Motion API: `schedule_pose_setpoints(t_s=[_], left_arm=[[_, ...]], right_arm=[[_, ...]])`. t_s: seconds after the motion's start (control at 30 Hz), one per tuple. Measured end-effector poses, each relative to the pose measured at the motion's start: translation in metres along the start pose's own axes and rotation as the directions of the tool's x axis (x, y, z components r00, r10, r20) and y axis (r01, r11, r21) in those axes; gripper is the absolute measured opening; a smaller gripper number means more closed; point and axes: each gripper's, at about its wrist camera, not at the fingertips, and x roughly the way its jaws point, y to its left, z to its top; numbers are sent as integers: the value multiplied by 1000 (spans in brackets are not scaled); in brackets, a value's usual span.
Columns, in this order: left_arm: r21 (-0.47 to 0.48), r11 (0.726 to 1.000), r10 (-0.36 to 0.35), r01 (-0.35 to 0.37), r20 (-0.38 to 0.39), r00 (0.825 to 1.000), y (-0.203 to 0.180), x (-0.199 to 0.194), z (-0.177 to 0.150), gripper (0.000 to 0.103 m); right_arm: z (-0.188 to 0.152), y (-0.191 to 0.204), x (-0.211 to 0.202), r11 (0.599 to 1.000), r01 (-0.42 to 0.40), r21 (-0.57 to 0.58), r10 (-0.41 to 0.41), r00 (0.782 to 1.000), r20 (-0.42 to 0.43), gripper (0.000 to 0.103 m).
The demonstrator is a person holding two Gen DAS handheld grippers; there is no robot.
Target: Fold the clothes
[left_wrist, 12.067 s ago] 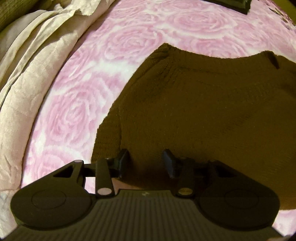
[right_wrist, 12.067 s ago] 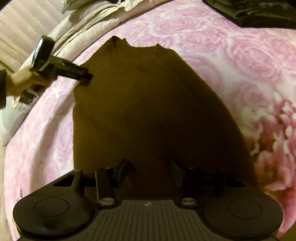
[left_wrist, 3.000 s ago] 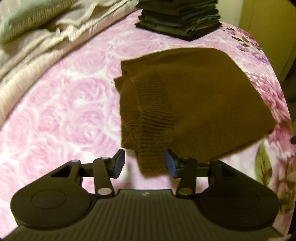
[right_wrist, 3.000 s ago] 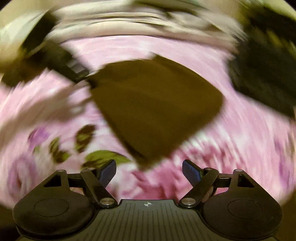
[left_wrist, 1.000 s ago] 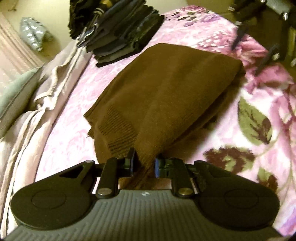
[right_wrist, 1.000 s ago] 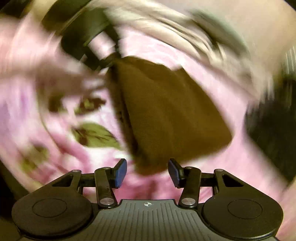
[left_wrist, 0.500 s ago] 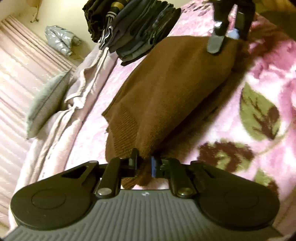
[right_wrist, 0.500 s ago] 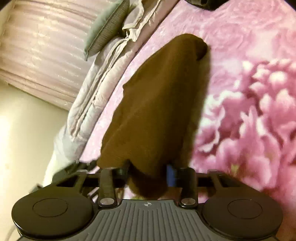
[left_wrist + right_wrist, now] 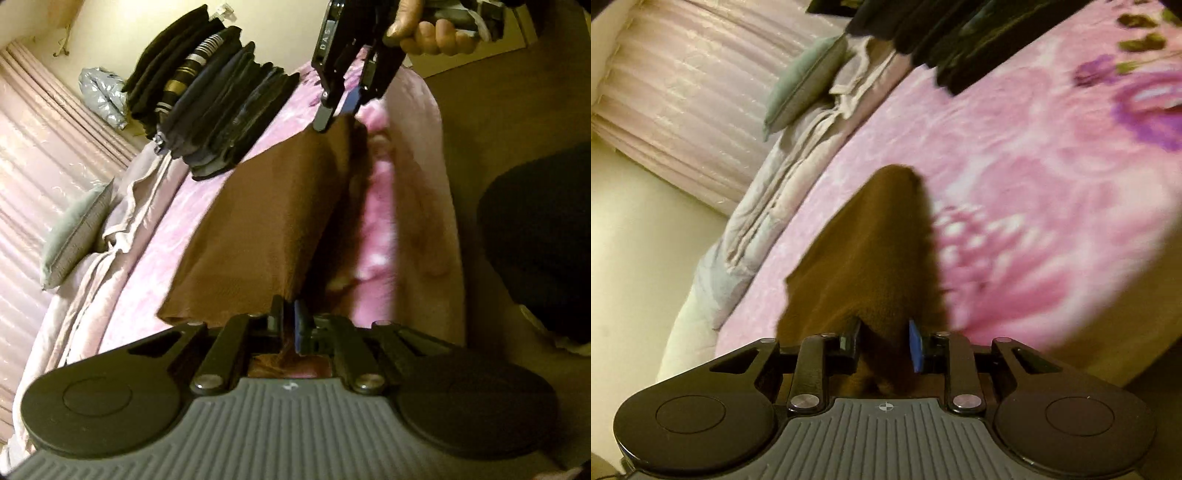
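Over pink bedspread (image 9: pixel 373 206), "DAS"-lettered right gripper (image 9: pixel 338 110) and left gripper (image 9: pixel 289 321) pinch brown sweater (image 9: pixel 269 221).

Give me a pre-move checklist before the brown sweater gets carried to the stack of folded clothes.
1. Left claw shut on the sweater edge: ok.
2. Right claw shut on the other end: ok, fabric fills the gap.
3. Sweater folded: ok, it hangs as a layered panel between both claws.
4. Sweater fully off the pink blanket: cannot tell, the far lower edge is blurred.
5. Stack in sight beyond the sweater: ok.
6. Stack top level enough to take it: cannot tell.
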Motion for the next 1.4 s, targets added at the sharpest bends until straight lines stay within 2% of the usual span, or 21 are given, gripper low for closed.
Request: schedule_pose_setpoints(t_s=[0.07,0.1,0.2,0.23,0.27,0.33,0.43,0.5,0.6,0.63,0.77,0.83,0.97,1.17,1.33,1.37,1.4], left_arm=[[-20,1000,-10,10,-21,1000,-6,1,-1,7],[-31,999,-13,13,-31,999,-9,1,-2,8],[-75,997,-1,-2,-48,999,-6,-9,-14,11],[-95,995,8,-13,-53,999,-3,-12,-18,12],[-118,993,23,-30,-56,998,2,-15,-22,16],[-175,983,52,-62,-59,997,12,-20,-29,17],[-253,961,95,-107,-60,994,25,-23,-35,21],[-289,949,115,-127,-59,992,31,-21,-36,23],[-318,937,131,-142,-56,990,36,-18,-39,25],[-327,934,135,-146,-55,989,36,-18,-40,26],[-391,909,136,-146,-54,989,37,-19,-48,26],[-422,895,136,-147,-56,989,37,-19,-53,27],[-440,885,142,-153,-58,988,33,-22,-56,27],[-440,883,161,-166,-50,986,33,-28,-54,30],[-451,870,191,-200,-67,979,43,-31,-57,31],[-457,865,197,-206,-67,978,45,-32,-56,32],[-463,862,203,-208,-62,977,47,-34,-55,32]], right_arm=[[-5,-2,-17,997,65,-39,-63,997,40,27],[-8,-1,-25,995,83,-63,-80,995,57,32],[-27,21,-42,968,112,-225,-89,990,112,71],[-36,37,-46,938,127,-323,-88,987,132,71],[-48,53,-41,891,132,-434,-81,988,134,72],[-71,87,-30,760,135,-636,-66,989,132,71],[-107,134,0,492,121,-862,-58,993,106,71],[-131,159,25,300,103,-949,-67,994,87,71],[-158,181,65,47,78,-996,-82,994,74,69],[-154,182,70,73,71,-995,-79,995,65,58],[-131,182,85,210,41,-977,-64,998,28,40],[-120,183,93,278,25,-960,-55,998,10,15],[-97,183,108,407,-9,-913,-32,999,-24,13],[-130,197,130,206,44,-978,-80,996,29,13],[-159,209,148,23,83,-996,-110,991,80,15],[-164,203,148,5,82,-997,-111,991,80,16],[-165,197,145,17,71,-997,-114,991,68,23]])
